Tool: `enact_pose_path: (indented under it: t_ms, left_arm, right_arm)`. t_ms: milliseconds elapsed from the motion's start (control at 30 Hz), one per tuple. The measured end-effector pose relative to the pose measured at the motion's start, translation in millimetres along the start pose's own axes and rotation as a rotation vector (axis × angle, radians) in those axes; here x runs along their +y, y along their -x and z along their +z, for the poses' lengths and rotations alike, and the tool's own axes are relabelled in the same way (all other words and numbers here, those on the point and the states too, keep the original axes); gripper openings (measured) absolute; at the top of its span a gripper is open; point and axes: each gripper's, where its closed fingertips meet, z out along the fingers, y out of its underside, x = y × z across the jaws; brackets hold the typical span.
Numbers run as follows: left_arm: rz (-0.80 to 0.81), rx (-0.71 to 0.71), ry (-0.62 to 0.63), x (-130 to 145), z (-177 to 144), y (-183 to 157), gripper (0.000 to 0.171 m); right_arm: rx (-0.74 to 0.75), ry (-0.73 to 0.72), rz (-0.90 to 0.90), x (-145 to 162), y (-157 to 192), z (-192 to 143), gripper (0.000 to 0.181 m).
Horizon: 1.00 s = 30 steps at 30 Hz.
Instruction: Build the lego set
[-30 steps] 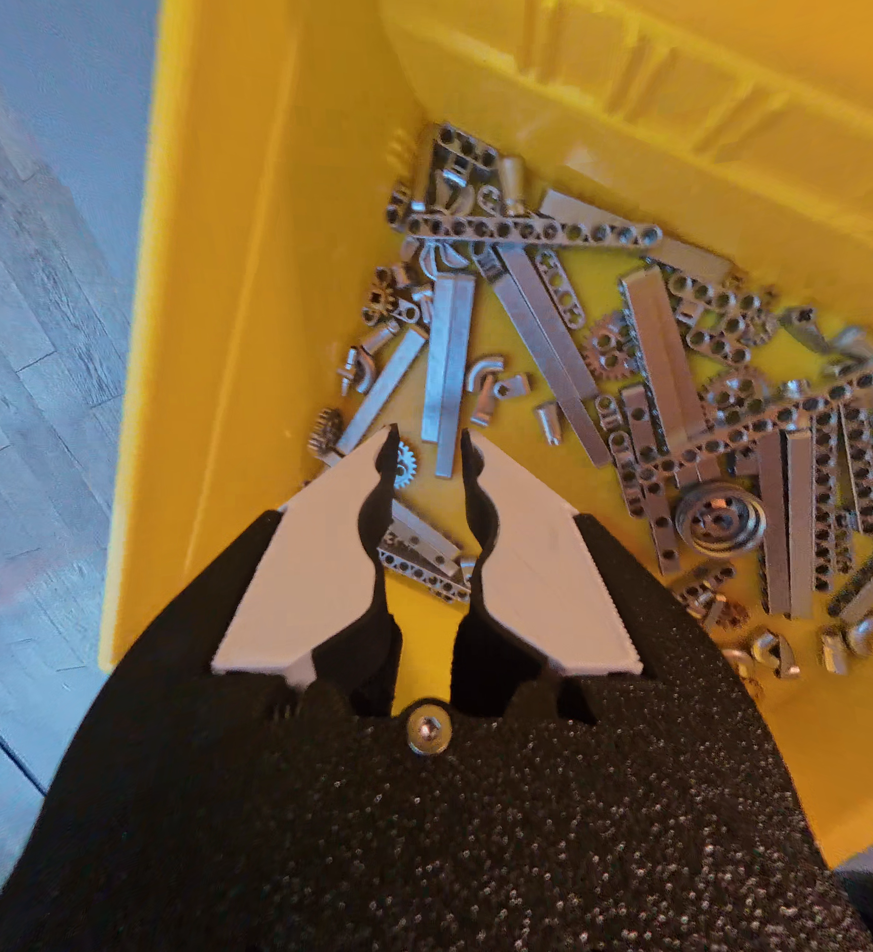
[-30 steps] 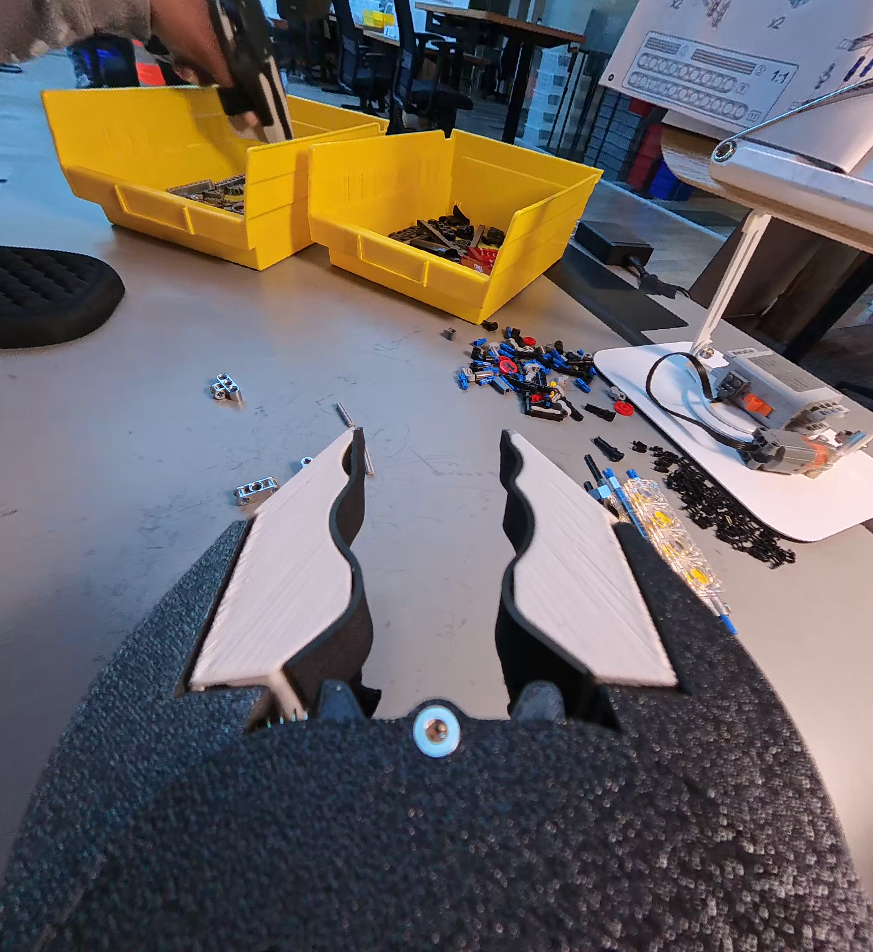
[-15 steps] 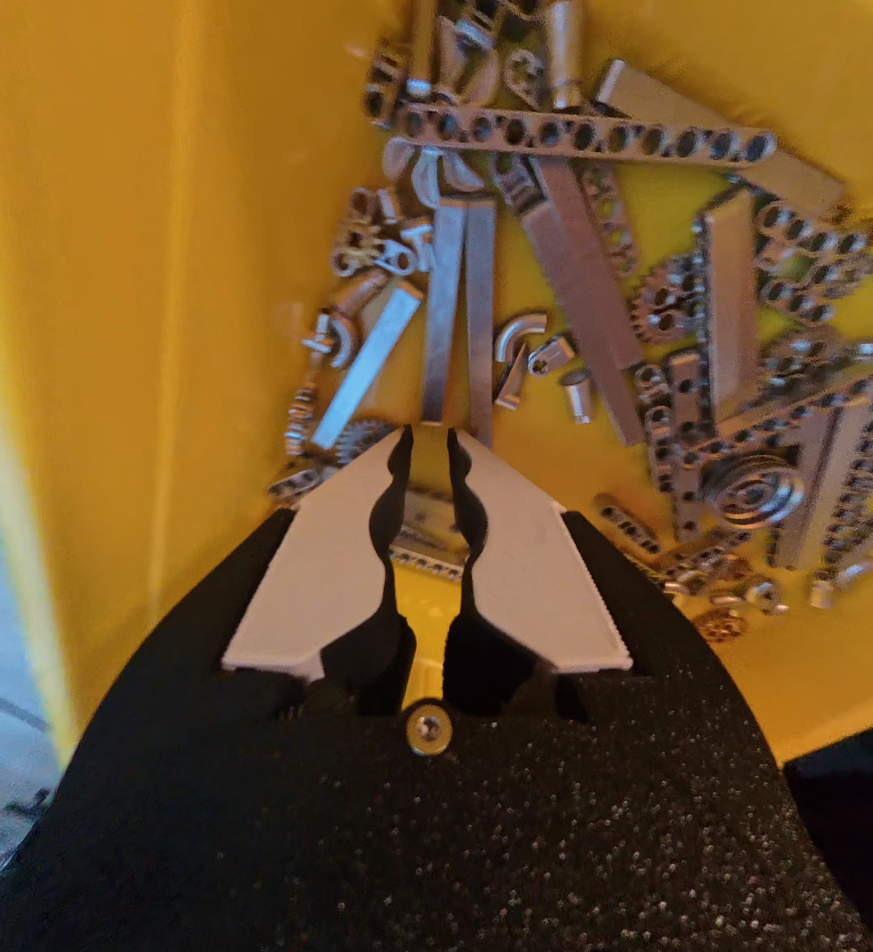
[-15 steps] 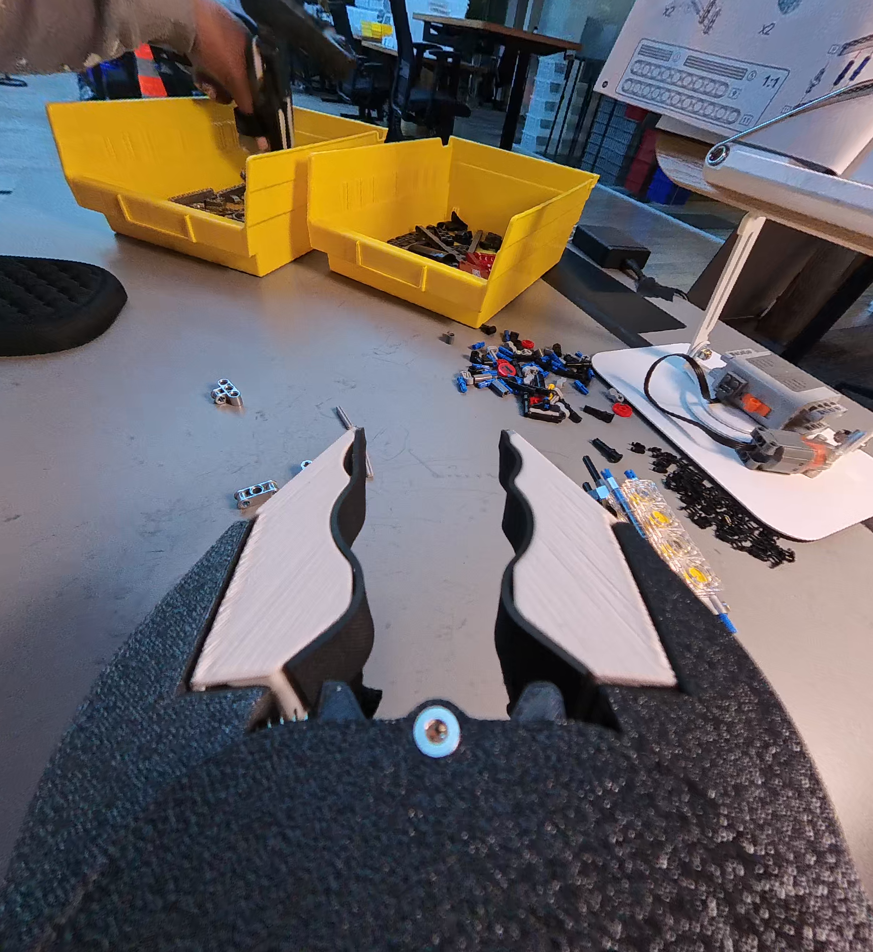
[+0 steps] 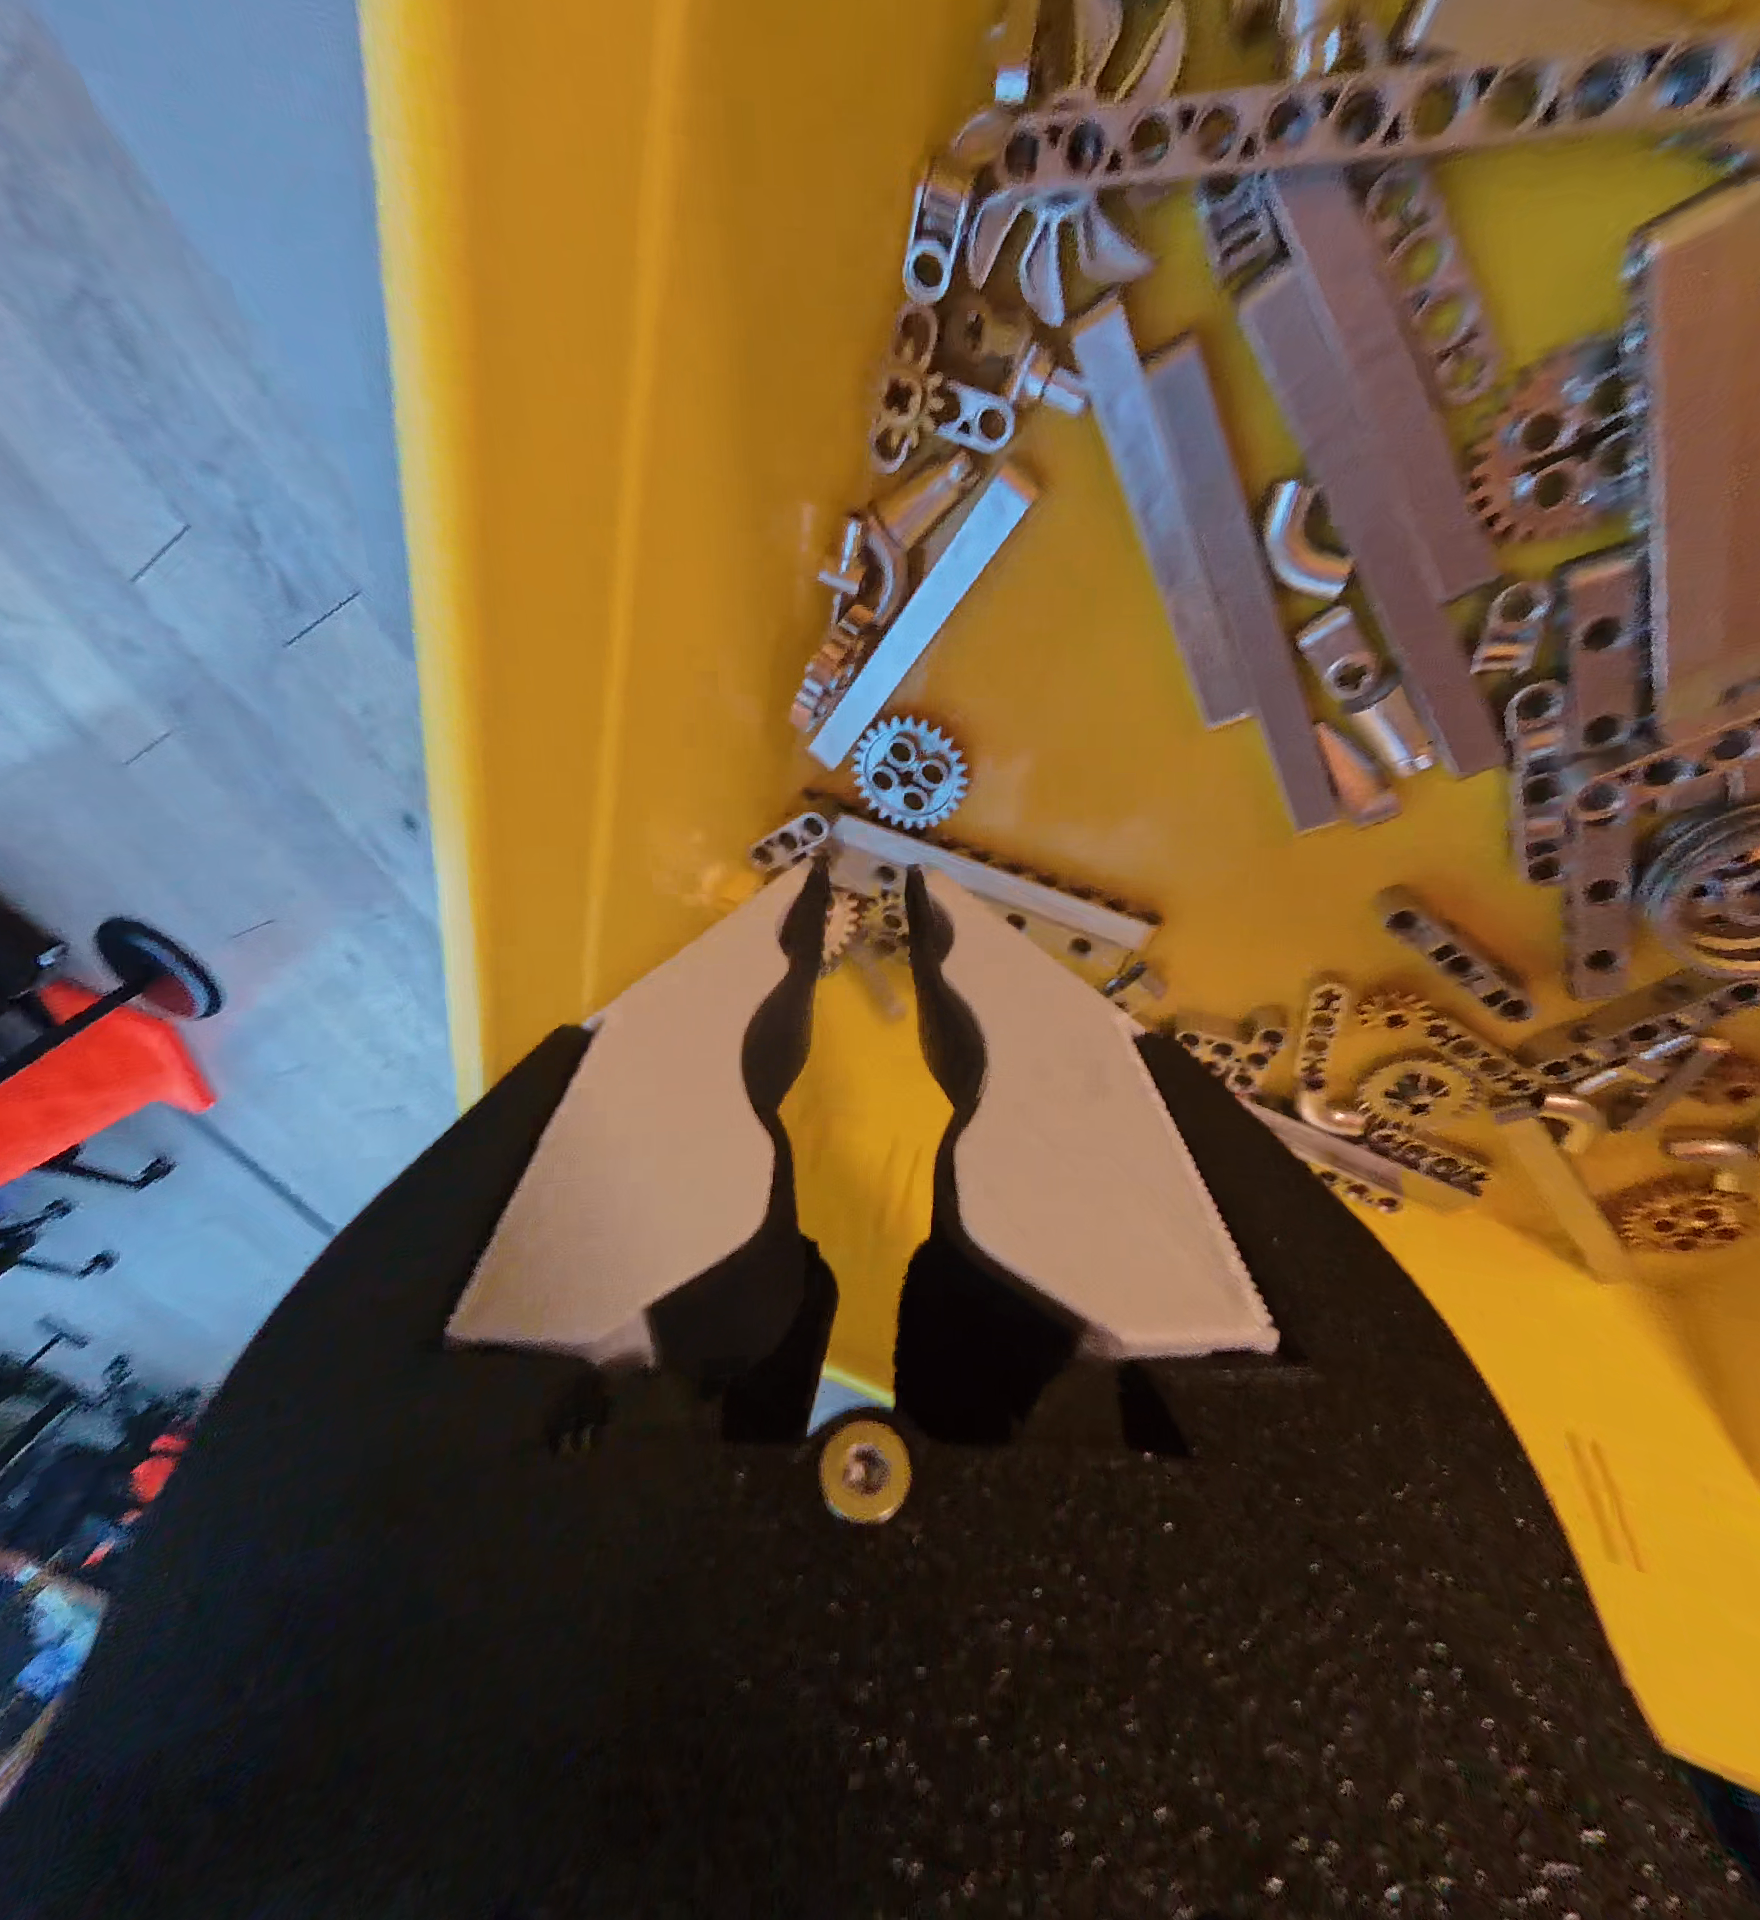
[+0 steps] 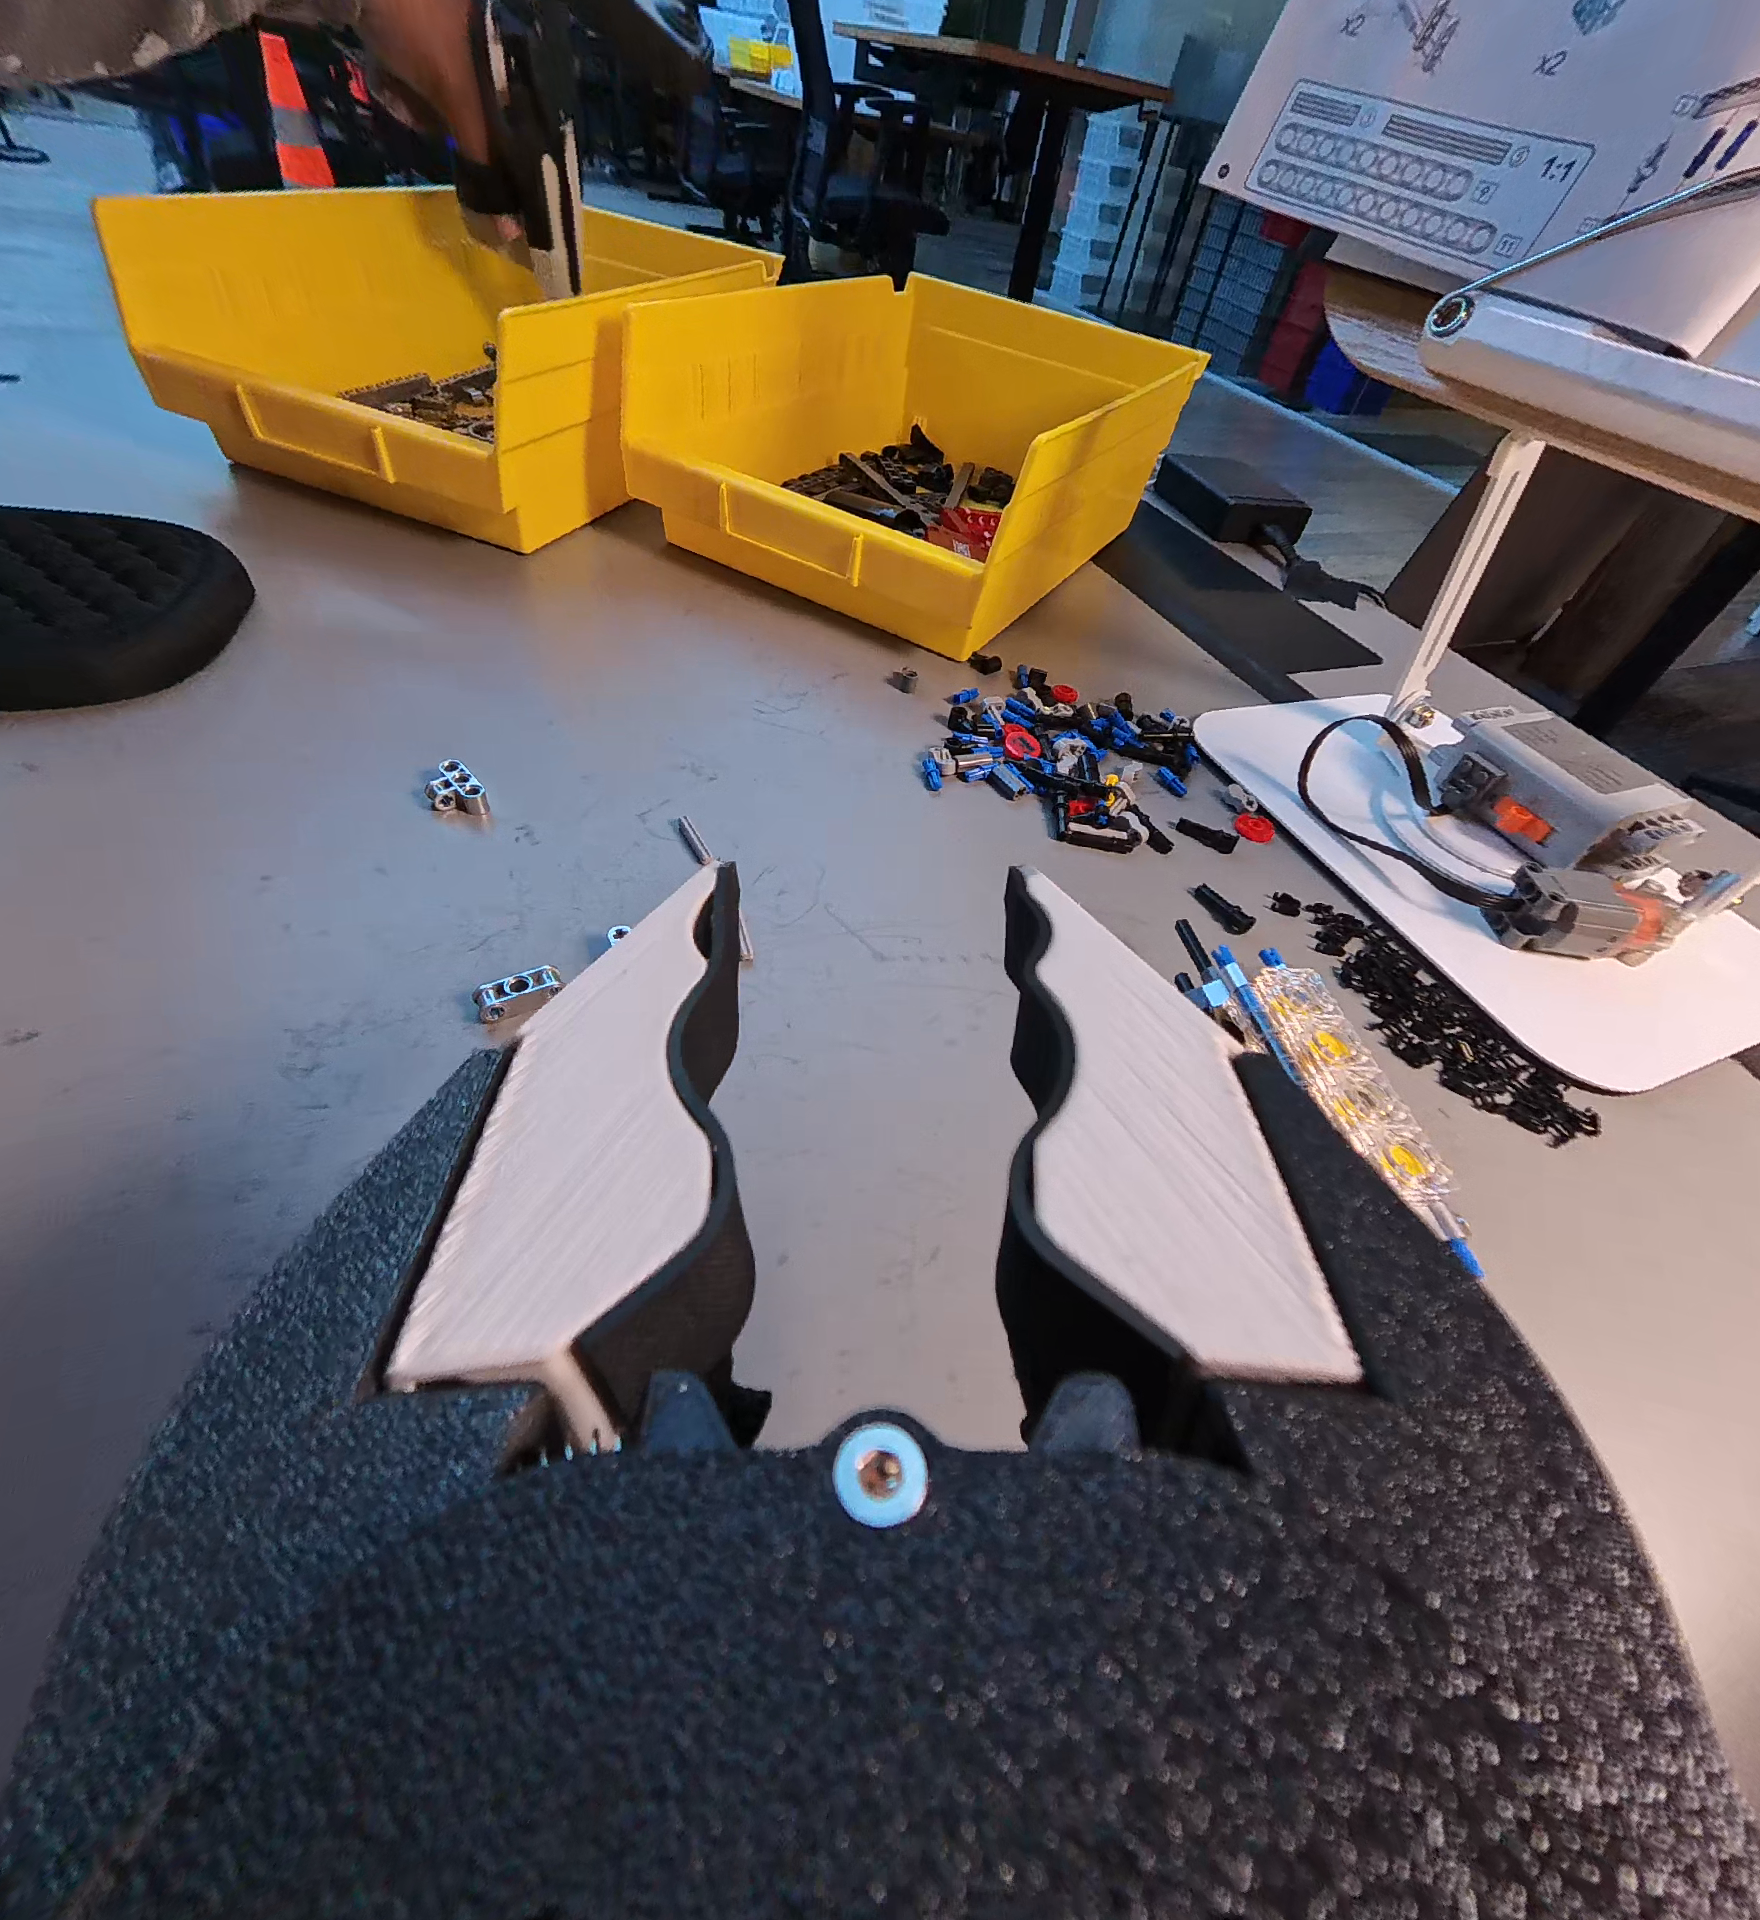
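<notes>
Inside a yellow bin (image 5: 564, 520) of grey building-toy parts, the left gripper (image 5: 860, 883) points down at the bin floor, close to its left wall. Its white fingers stand narrow, with only a slim gap. Their tips sit either side of a small grey holed piece (image 5: 871, 883) at the end of a flat grey beam (image 5: 1011, 894). Whether they clamp it cannot be told. A small grey gear (image 5: 909, 771) lies just past the tips. Deeper in the bin lie flat strips, a long holed beam (image 5: 1375, 114), curved connectors and a ridged pulley wheel (image 5: 1749, 894), all grey or silver. No readable marks show on them.

From the right wrist view, that same bin (image 6: 336, 312) sits at the far left of a grey table (image 6: 232, 935), with a hand lowering the left gripper into it. A second yellow bin (image 6: 907, 416), touching its right side, holds black and red parts. The right gripper (image 6: 871, 883) hovers over bare table nearer the camera than the bins, fingers spread wide and empty. Right of the bins stands a printed sheet (image 6: 1478, 135) of diagrams and writing. Below it lie a pile of blue, black and red pieces (image 6: 1063, 758) and a white base plate (image 6: 1634, 1008) carrying a grey box (image 6: 1551, 779) with a cable. A grey connector (image 6: 458, 784) lies between the first bin and the right gripper.
</notes>
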Motion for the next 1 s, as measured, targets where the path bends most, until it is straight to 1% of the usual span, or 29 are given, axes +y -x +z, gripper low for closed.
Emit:
enact_pose_path:
  t_ms: [67,133,233,300,333,367,467,533,567,633,700,767,833,900,1000]
  left_arm:
    - [0.048,-0.059,0.082,9.5,3.4,7.6,0.018]
    - [0.104,-0.121,0.180,19.6,8.9,15.6,0.018]
    - [0.156,-0.124,0.317,35.2,22.3,18.0,0.018]
    - [0.172,-0.096,0.340,38.4,32.5,16.7,0.018]
    - [0.169,-0.071,0.322,36.3,37.1,14.1,0.015]
    - [0.149,-0.026,0.296,33.7,40.5,8.4,0.006]
    - [0.143,0.055,0.226,29.1,39.3,-0.6,0.006]
    - [0.125,0.184,0.155,24.9,32.9,-19.3,0.006]
    - [0.115,0.222,0.116,22.2,28.0,-24.6,0.006]
    - [0.071,0.156,0.066,20.3,19.4,-11.8,0.006]
    - [-0.027,0.097,0.008,17.5,12.4,0.1,0.008]
    - [-0.113,0.045,-0.066,11.9,9.9,8.2,0.013]
    - [-0.153,0.000,-0.108,8.3,12.2,12.0,0.016]
    - [-0.124,-0.058,-0.100,8.5,18.3,13.6,0.018]
    - [-0.058,-0.145,-0.041,11.6,26.6,18.0,0.016]
  right_arm:
    - [0.000,0.004,-0.006,0.5,0.8,0.5,0.049]
    - [0.001,0.007,-0.010,0.8,1.2,0.9,0.049]
    - [0.004,0.004,-0.011,0.4,0.9,0.5,0.049]
    - [0.006,0.000,-0.009,-0.1,0.5,-0.2,0.049]
    - [0.008,-0.002,-0.008,-0.2,0.3,-0.4,0.049]
    - [0.009,-0.003,-0.006,-0.4,-0.1,-0.6,0.049]
    - [0.011,-0.006,0.003,-0.7,-1.3,-0.8,0.049]
    - [0.009,-0.004,0.009,-0.6,-1.6,-0.5,0.049]
    - [0.008,-0.003,0.010,-0.3,-1.7,-0.4,0.049]
    - [0.009,-0.003,0.010,-0.4,-1.5,-0.3,0.048]
    - [0.011,-0.005,0.009,-0.6,-1.6,-0.6,0.048]
    - [0.012,-0.004,0.010,-0.4,-1.8,-0.2,0.048]
    - [0.011,0.001,0.012,0.2,-1.8,0.5,0.048]
    - [0.008,0.004,0.008,0.7,-0.8,1.0,0.048]
    - [0.008,-0.006,-0.006,-0.5,1.3,-0.4,0.048]
